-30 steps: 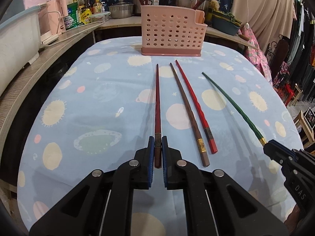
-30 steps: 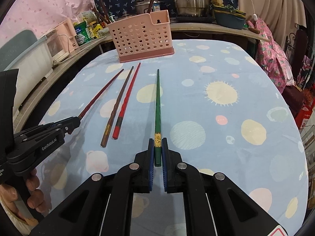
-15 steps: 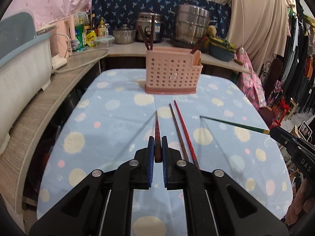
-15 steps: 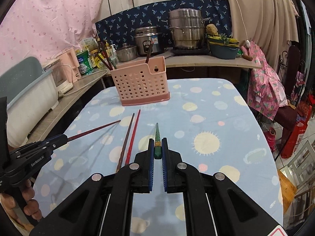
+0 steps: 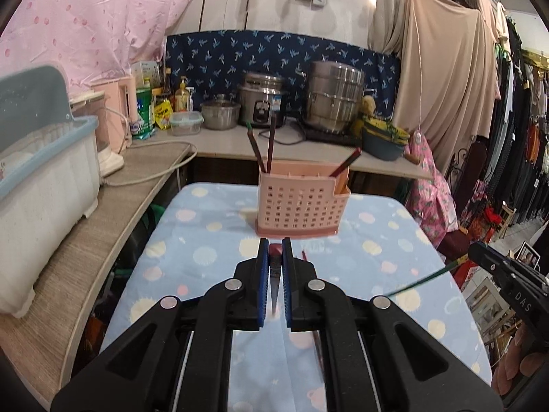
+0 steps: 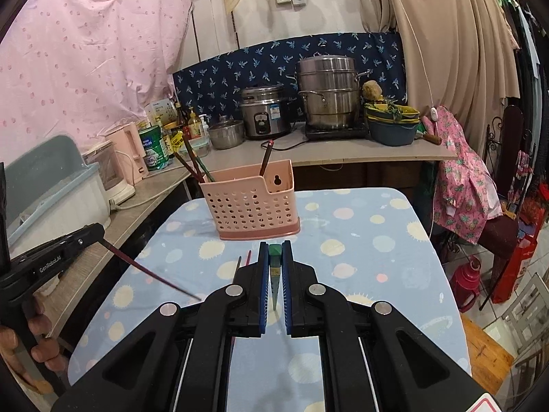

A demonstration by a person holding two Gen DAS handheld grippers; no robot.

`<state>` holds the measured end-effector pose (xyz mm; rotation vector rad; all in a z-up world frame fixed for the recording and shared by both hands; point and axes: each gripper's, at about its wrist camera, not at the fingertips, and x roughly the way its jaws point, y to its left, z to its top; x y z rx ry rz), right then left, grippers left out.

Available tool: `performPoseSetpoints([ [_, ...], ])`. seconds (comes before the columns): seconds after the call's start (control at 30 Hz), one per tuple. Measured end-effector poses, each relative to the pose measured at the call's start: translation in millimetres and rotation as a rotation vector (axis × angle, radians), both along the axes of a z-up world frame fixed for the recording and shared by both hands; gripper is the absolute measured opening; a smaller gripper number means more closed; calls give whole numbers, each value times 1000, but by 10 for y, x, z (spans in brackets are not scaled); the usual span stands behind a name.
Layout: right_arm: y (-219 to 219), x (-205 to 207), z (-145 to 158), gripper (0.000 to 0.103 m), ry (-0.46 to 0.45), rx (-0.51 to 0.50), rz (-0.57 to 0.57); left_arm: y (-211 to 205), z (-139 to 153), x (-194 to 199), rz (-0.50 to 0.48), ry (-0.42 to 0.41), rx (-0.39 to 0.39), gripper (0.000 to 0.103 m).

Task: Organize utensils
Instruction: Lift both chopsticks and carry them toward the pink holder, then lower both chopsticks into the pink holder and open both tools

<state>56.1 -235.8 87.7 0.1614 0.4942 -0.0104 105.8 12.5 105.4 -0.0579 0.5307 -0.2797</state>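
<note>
My left gripper (image 5: 275,252) is shut on a dark red chopstick (image 5: 275,274), lifted off the table with its tip pointing down; it also shows in the right wrist view (image 6: 151,271). My right gripper (image 6: 275,252) is shut on a green chopstick (image 6: 275,271), also lifted; it shows in the left wrist view (image 5: 422,279). A pink perforated utensil basket (image 5: 302,209) stands at the table's far end (image 6: 252,206) and holds several chopsticks. A brown chopstick (image 6: 238,263) and a red chopstick (image 6: 248,256) lie on the table, mostly hidden behind my fingers.
The table has a light blue patterned cloth (image 6: 360,240). A wooden counter (image 5: 113,213) runs along the left with a dish bin (image 5: 41,185) and kettle. Pots and a rice cooker (image 6: 264,113) stand on the back counter. Clothes hang at the right (image 5: 514,137).
Both grippers have lifted their chopsticks off the table and tilted up, so the chopsticks now hang tip down. The basket now appears straight ahead.
</note>
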Motion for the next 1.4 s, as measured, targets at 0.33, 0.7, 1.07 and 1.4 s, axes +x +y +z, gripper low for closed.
performPoseSetpoints([
  [0.33,-44,232,340,7,-92,26,11,-104,457,302,-5,-103,-31,7],
  [0.7,-115,892,941,7,-263,74,20,-331,1105,842,2,-277,-60,7],
  [1.07,-5,1873,1377,7,-384,63,46,-497,1379,1691,18,-372,-90,7],
  [1.4,96,2418,745,7,-227,12,54,-644,728,2105,-22,-302,-34,8],
])
